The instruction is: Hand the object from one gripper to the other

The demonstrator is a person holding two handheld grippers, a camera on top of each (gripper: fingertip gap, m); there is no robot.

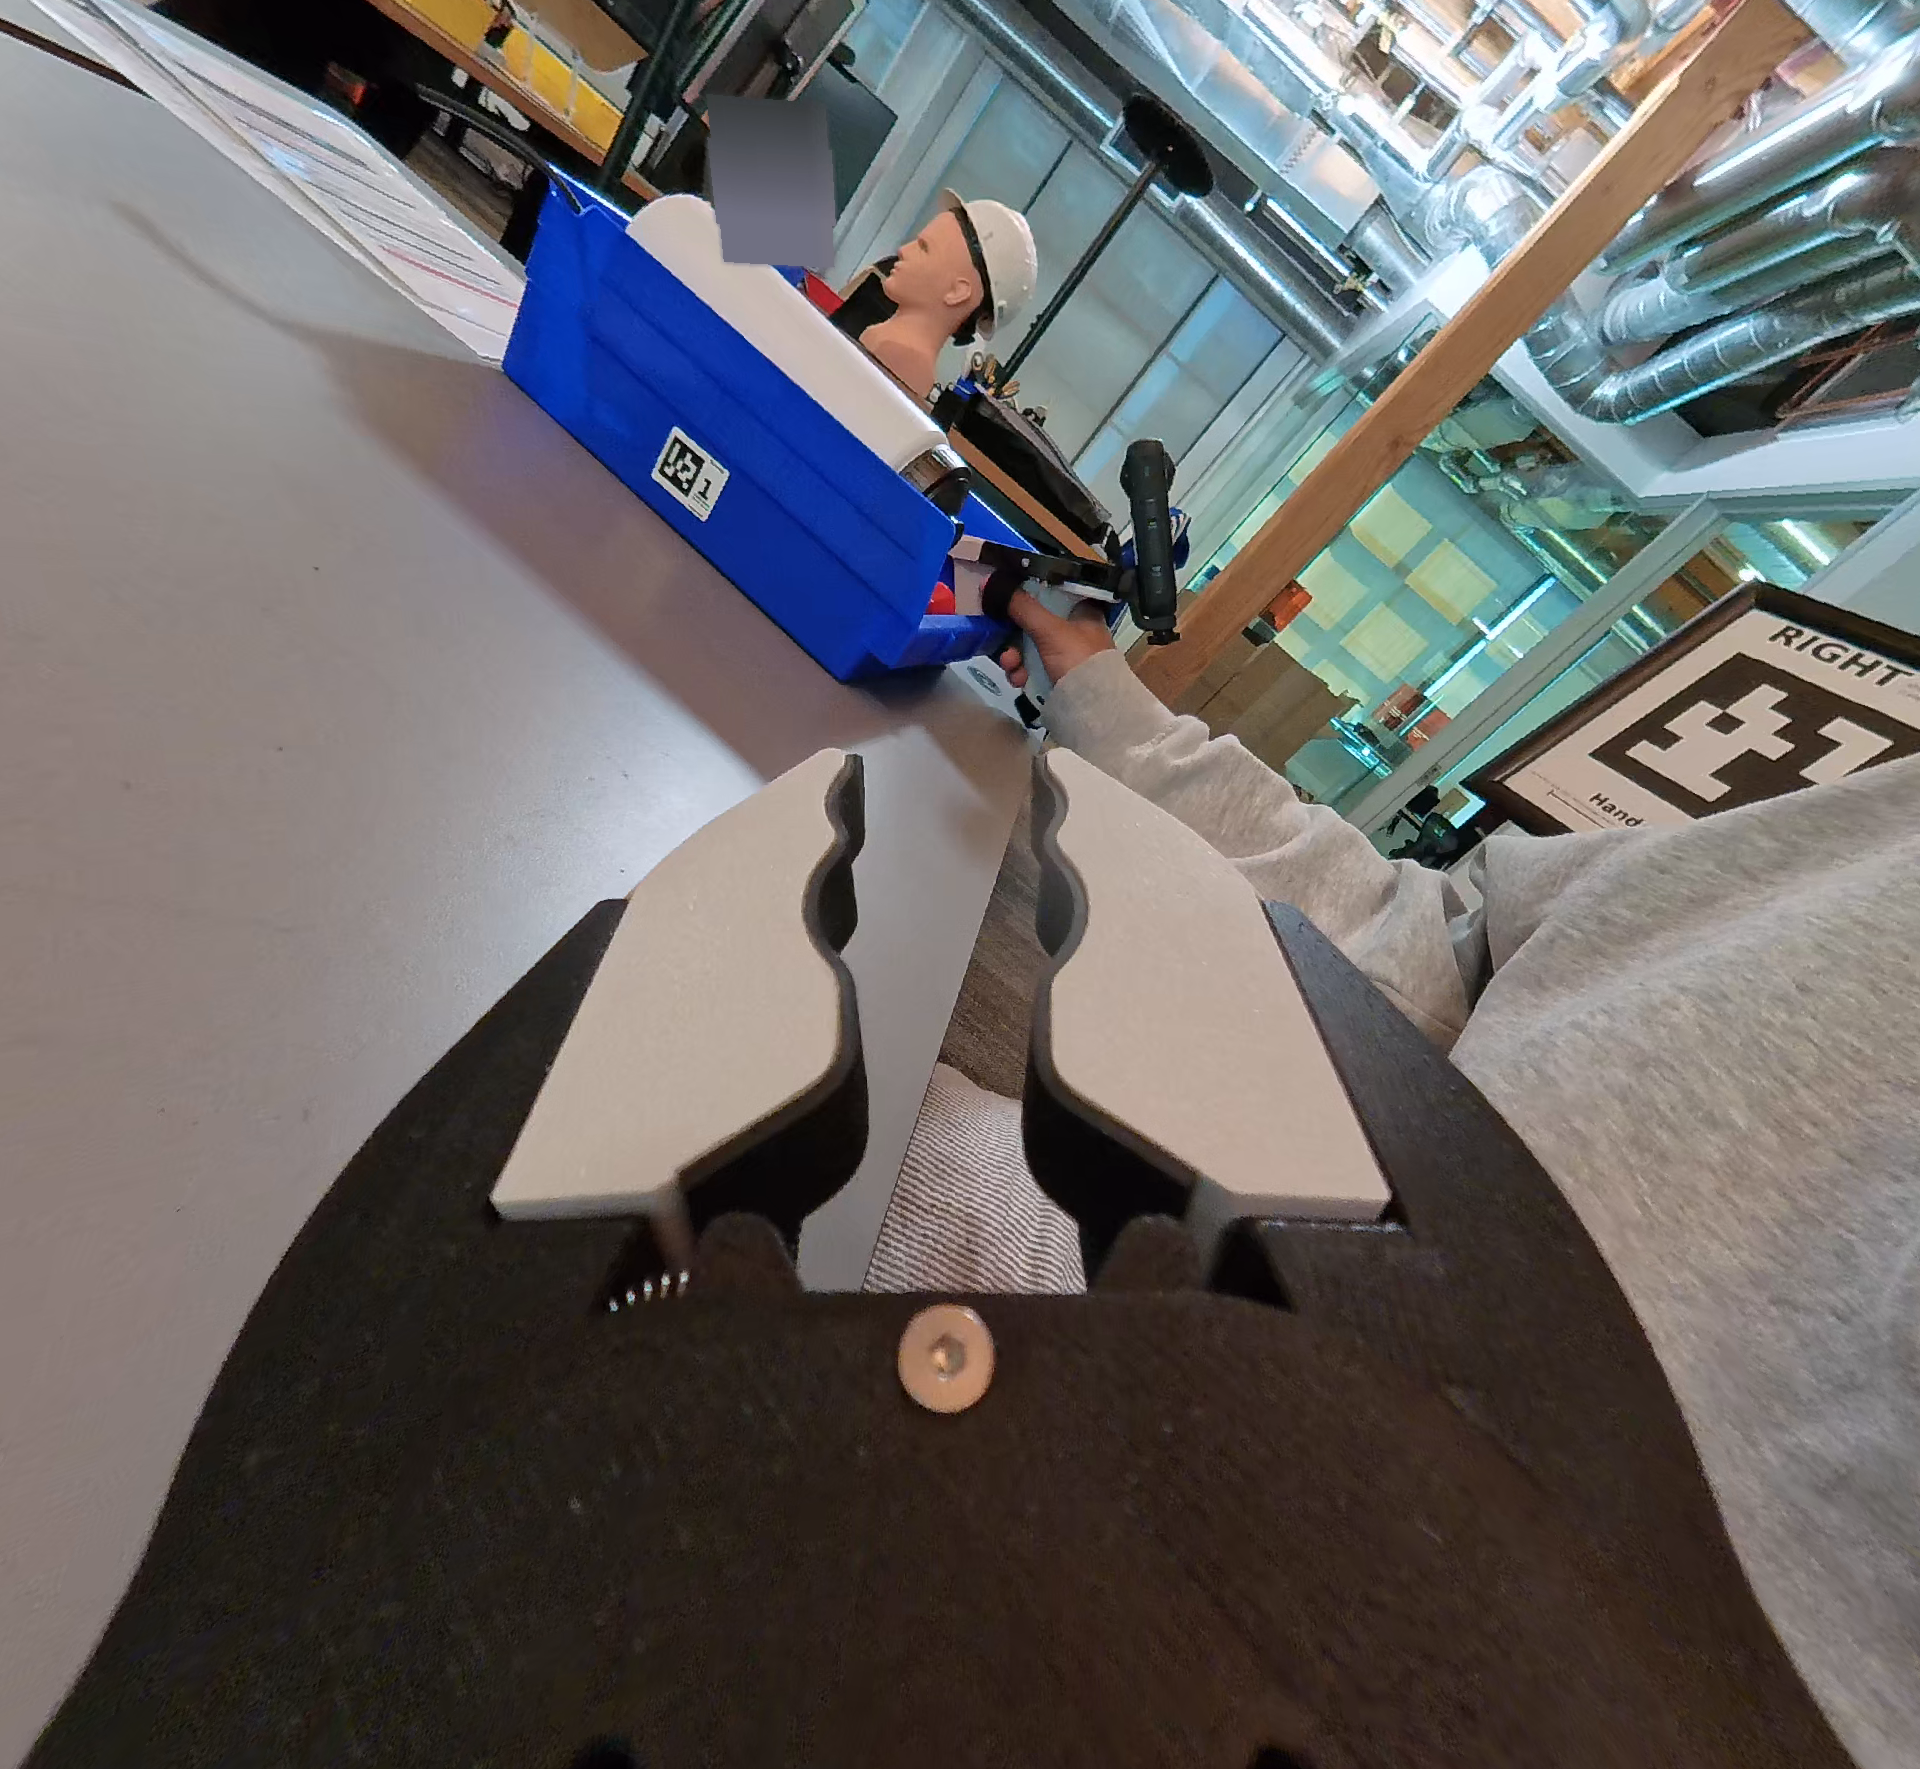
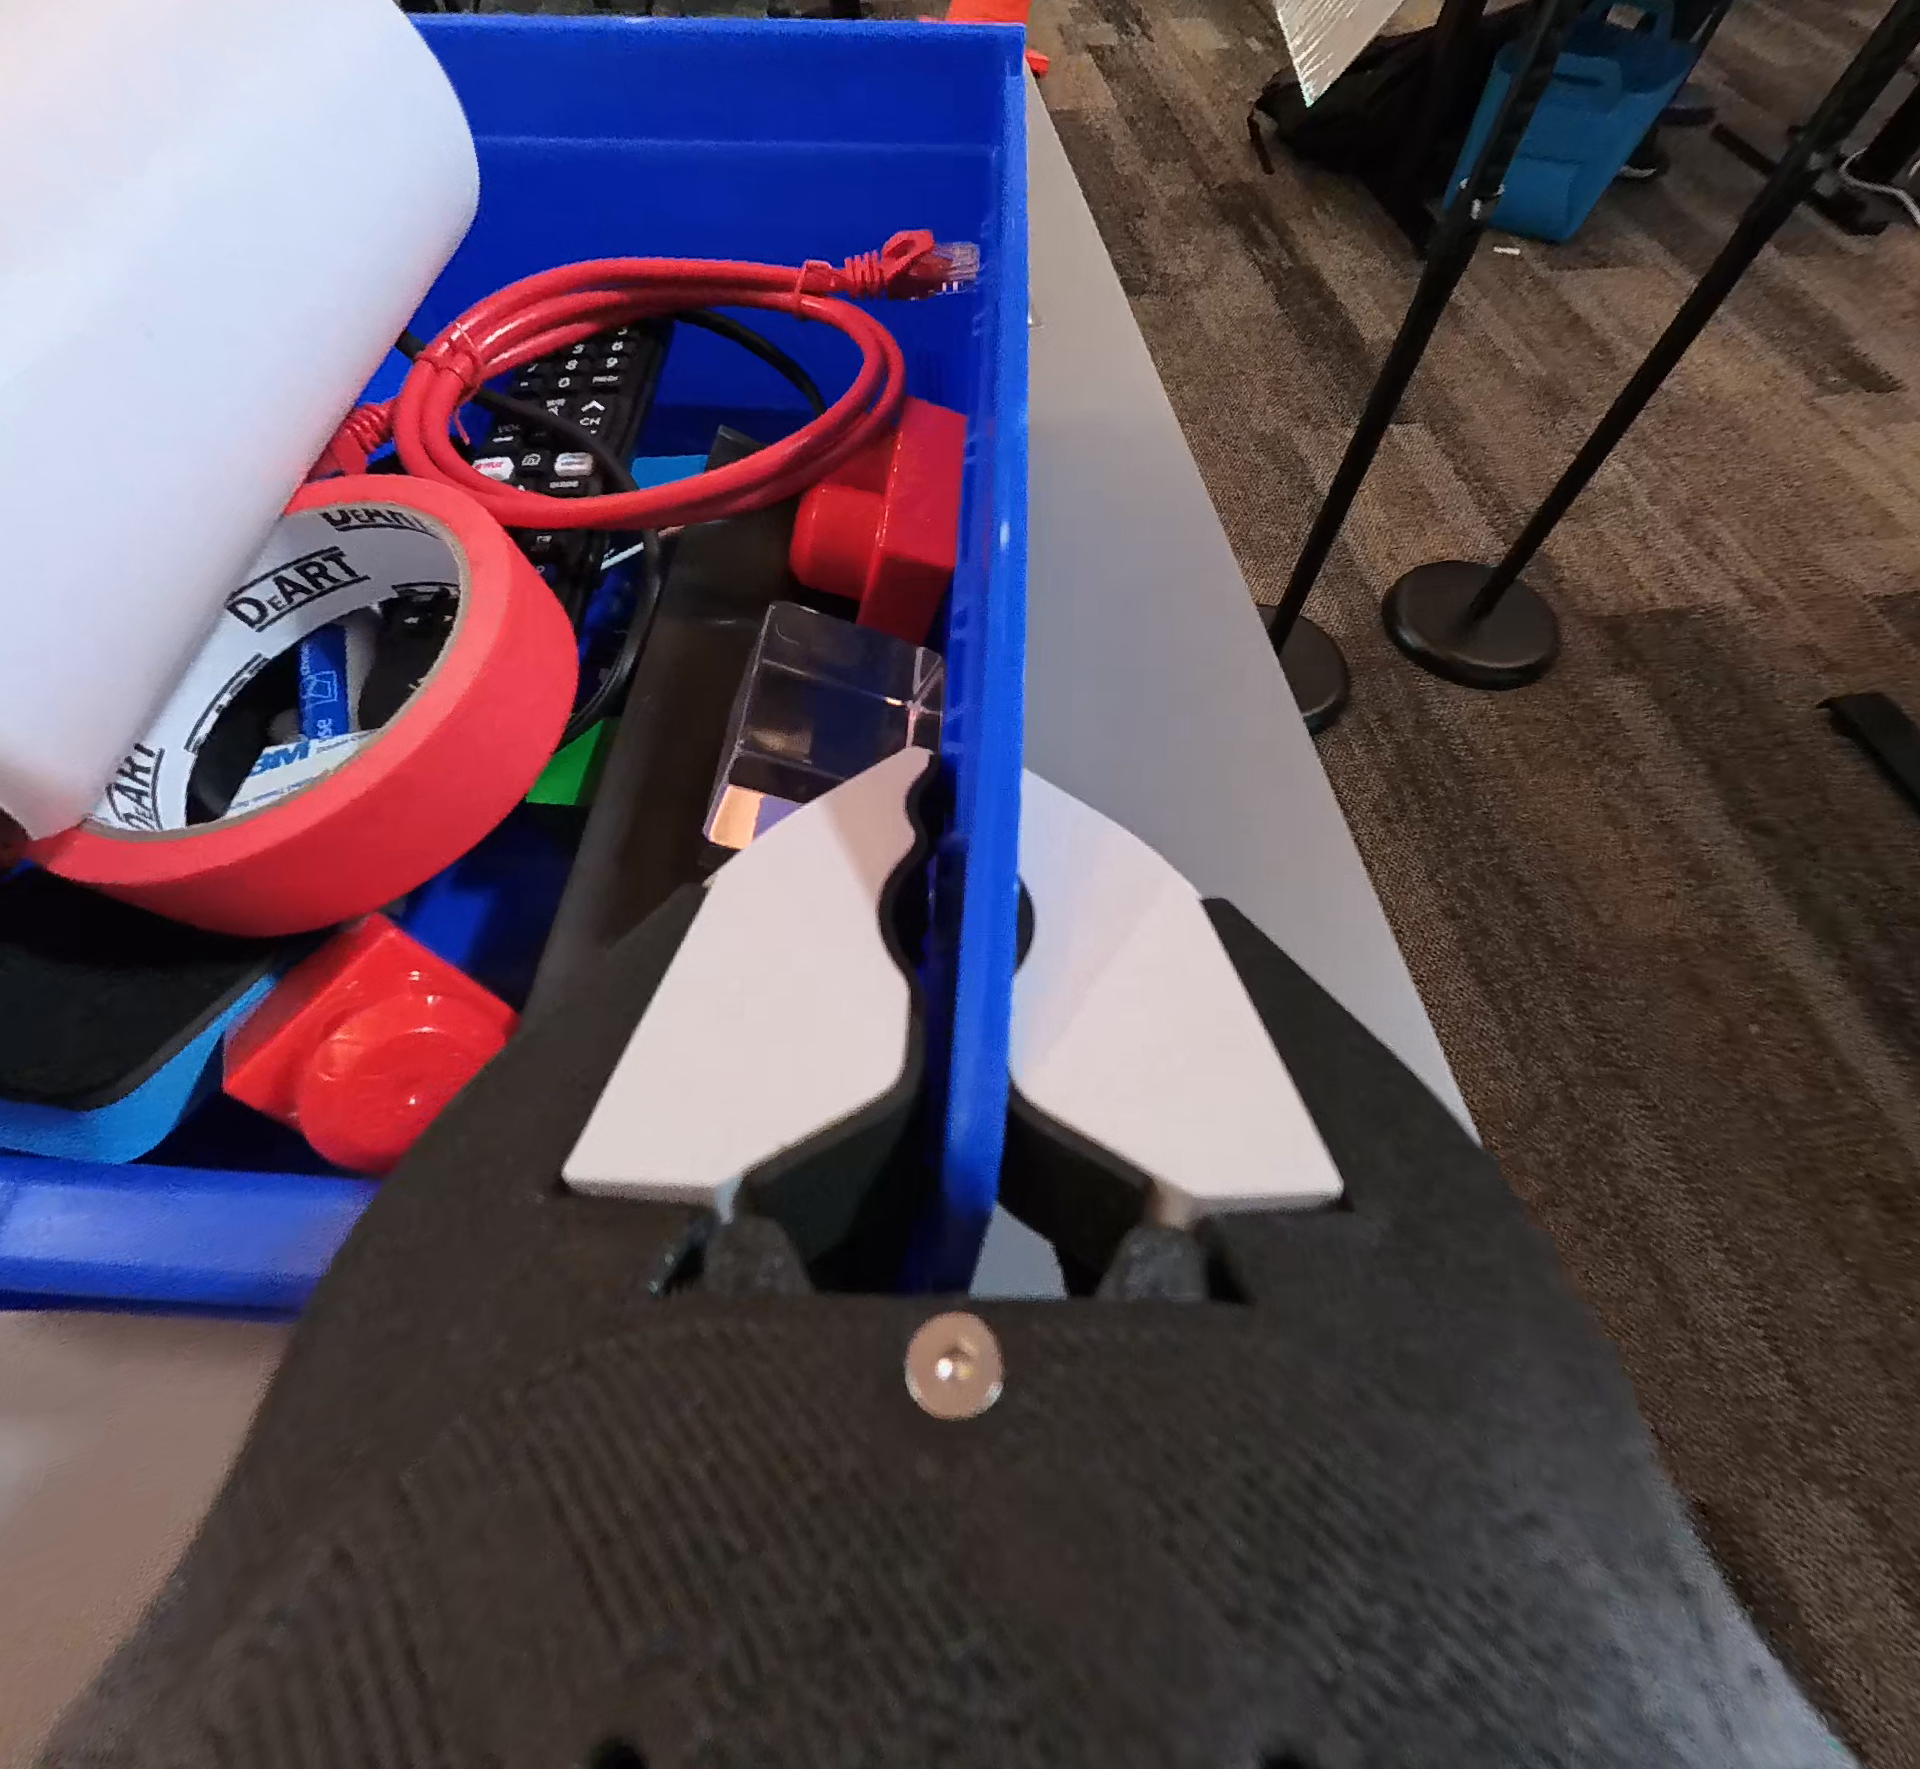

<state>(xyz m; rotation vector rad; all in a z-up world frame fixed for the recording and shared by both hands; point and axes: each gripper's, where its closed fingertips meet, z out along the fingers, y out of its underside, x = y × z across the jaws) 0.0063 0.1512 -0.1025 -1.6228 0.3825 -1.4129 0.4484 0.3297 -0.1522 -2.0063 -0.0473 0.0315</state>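
Observation:
A blue bin stands on the grey table near its right edge. In the right wrist view the bin holds a white roll, red tape, a red cable, a black remote, a clear block and red bricks. My right gripper straddles the bin's right wall, one finger inside and one outside, closed against it. My left gripper is open and empty over the table's near edge, apart from the bin. The right gripper also shows far off in the left wrist view.
The table edge runs just right of the bin, with carpet and black stand bases below. A grey sleeve reaches toward the bin. A dummy head with a white helmet and a framed marker sign stand behind. My right fingertips sit around 50 cm from my left ones.

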